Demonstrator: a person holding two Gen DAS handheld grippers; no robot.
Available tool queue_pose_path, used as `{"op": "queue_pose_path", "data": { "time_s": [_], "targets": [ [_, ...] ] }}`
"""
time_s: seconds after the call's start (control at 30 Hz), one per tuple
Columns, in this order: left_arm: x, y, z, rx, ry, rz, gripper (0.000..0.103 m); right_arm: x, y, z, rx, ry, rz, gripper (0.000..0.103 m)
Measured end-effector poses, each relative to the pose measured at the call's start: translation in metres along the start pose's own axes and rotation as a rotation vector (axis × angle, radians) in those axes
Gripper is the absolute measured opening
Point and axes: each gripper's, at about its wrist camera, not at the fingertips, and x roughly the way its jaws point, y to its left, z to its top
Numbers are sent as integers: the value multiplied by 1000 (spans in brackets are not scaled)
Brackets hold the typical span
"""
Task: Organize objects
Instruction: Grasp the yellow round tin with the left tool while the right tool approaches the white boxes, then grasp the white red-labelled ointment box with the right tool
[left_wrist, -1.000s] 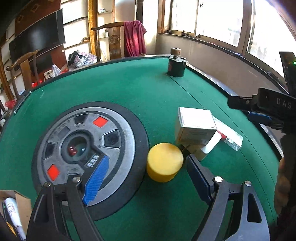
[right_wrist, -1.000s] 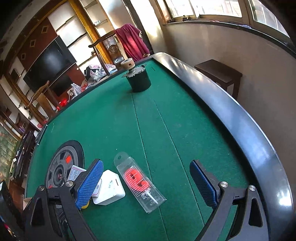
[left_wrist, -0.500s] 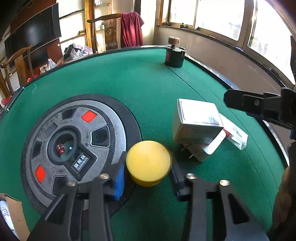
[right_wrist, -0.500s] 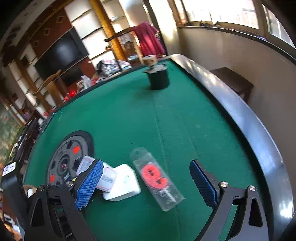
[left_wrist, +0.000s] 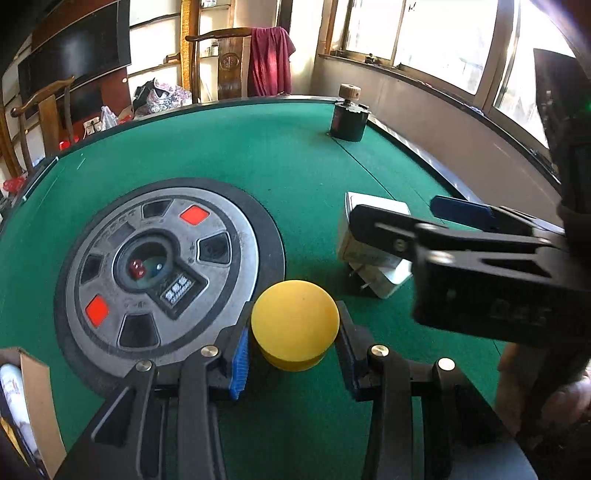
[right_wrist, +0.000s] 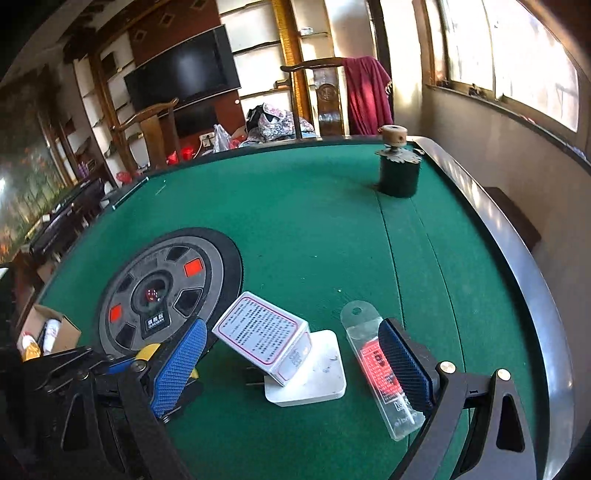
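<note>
My left gripper (left_wrist: 293, 356) is shut on a yellow round cylinder (left_wrist: 294, 321), held just above the green felt beside the table's centre disc (left_wrist: 155, 266). A white card box (right_wrist: 264, 338) leans on a white plug adapter (right_wrist: 314, 373); both also show in the left wrist view (left_wrist: 373, 254). A clear packet with a red label (right_wrist: 376, 365) lies to their right. My right gripper (right_wrist: 295, 369) is open, its jaws wide either side of the box and adapter, with the right finger over the packet.
A dark green canister with a wooden knob (right_wrist: 399, 173) stands at the far right of the table. A cardboard box (right_wrist: 48, 332) with items sits at the left edge. The table's dark rim (right_wrist: 517, 280) runs along the right. Chairs stand beyond.
My left gripper closed on the yellow cylinder and lifted it slightly. My right gripper swung left and came down over the box, adapter and packet.
</note>
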Motion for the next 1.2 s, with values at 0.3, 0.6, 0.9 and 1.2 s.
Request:
{"op": "queue_pose_path", "data": {
  "time_s": [0.3, 0.6, 0.9, 1.2],
  "targets": [
    [-7, -4, -13, -1, 20, -3, 39, 12, 3, -8, -42, 27, 4, 74],
    [-25, 0, -26, -15, 15, 9, 39, 9, 0, -6, 16, 54, 52, 36],
    [-79, 19, -46, -97, -42, -85, 39, -9, -19, -10, 126, 14, 86, 95],
    [-135, 48, -72, -107, -113, -115, 39, 10, -10, 23, 128, 37, -29, 97]
  ]
}}
